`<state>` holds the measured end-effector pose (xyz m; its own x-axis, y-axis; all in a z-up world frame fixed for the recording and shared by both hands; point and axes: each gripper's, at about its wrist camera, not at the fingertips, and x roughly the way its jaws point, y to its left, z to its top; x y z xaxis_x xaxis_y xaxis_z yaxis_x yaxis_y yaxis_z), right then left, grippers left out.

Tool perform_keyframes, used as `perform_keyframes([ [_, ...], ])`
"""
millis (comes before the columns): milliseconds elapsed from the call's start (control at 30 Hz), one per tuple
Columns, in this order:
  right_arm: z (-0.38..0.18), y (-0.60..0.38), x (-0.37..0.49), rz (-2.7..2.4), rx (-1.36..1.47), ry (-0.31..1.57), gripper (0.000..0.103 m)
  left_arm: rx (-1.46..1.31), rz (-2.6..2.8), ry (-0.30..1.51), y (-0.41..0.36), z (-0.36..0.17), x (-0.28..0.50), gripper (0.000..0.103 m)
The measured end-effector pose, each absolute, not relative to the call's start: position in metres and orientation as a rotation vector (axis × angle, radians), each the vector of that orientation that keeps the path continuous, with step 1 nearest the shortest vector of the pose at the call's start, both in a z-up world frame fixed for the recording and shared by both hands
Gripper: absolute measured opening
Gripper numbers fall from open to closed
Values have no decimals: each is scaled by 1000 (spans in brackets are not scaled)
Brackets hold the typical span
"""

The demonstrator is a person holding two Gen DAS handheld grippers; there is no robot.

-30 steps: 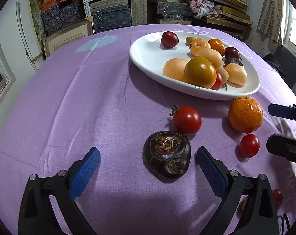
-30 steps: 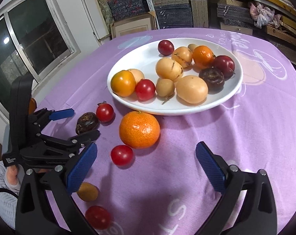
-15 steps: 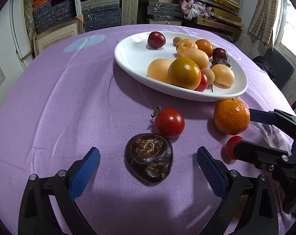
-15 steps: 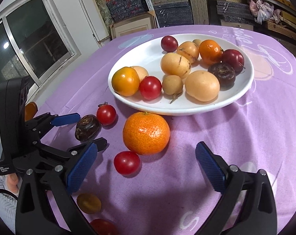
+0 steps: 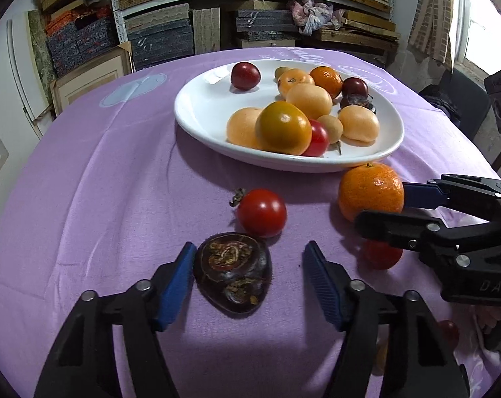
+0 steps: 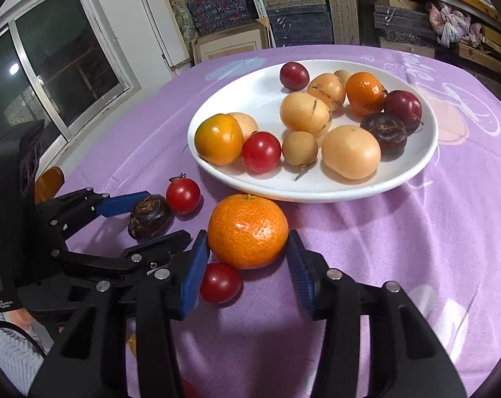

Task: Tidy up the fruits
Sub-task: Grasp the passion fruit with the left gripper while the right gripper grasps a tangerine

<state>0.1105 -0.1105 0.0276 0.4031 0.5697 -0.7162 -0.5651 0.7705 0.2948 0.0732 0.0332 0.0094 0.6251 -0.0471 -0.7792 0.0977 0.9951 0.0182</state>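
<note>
Just in front of the plate (image 6: 317, 192), I am bracketing the orange (image 6: 248, 230) with my right gripper (image 6: 247, 258), jaws narrowed to its sides, not yet clearly pinching. My left gripper (image 5: 249, 278) is half open around the dark fruit (image 5: 233, 272) (one pad touching). I am judging that both need centred, gentle squeezes, avoiding the tomatoes (image 5: 261, 212).

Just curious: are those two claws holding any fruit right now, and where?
Nothing is lifted yet. The right gripper brackets the orange at its sides; the left gripper straddles the dark fruit.
</note>
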Motion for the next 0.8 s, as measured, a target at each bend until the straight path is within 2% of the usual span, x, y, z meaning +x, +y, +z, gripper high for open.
perform_keyframes([
  [33,27,-110,110,719,4,906,47,56,-94,889,33,10,73,55],
  [67,27,-110,110,720,2,906,47,58,-98,888,33,10,73,52],
  [400,22,-113,124,747,57,931,47,57,-108,886,31,9,72,51],
  [500,22,-116,124,766,84,928,46,50,-106,883,32,10,71,44],
  [800,29,-118,110,795,63,887,46,33,-135,866,31,10,62,44],
])
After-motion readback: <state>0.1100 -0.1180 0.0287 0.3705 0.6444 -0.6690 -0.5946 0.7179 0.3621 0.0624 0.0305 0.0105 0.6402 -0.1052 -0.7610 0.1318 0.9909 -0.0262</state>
